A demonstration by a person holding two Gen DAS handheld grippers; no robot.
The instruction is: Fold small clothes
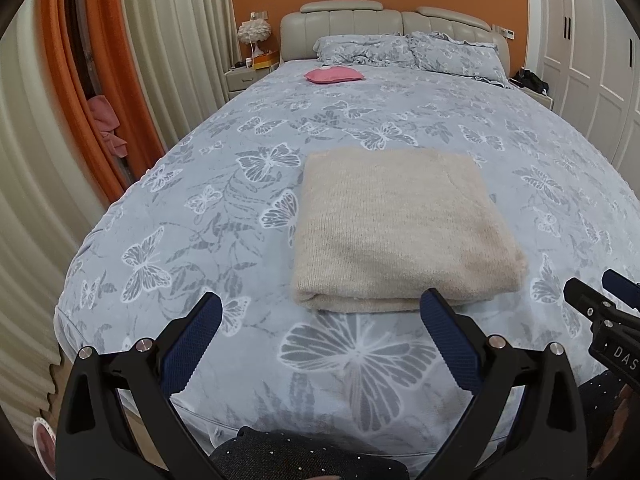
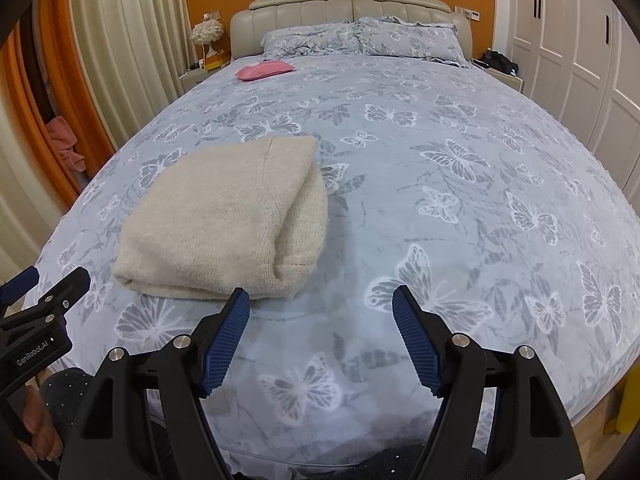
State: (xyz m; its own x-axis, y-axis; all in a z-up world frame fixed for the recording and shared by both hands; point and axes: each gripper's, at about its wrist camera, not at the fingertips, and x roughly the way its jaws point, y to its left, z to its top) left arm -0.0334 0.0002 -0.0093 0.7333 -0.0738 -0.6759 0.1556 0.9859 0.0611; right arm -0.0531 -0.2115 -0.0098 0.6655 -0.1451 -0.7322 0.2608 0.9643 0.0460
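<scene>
Sweater (image 1: 404, 228) sits folded into a neat beige rectangle on the bed (image 1: 400, 112), near its foot edge, so we judge the fold finished. We hold the left gripper (image 1: 322, 312) and right gripper (image 2: 320, 306) just short of the sweater, jaws released and grasping nothing, clear of the knit.

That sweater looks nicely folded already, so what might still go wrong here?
1. The beige sweater lies close to the left tool; a careless nudge might undo its stacked layers.
2. It sits on a soft bedspread, so pressing nearby could tilt the bundle.
3. Both tools, including the right tool, are open and close together; they might bump.
</scene>
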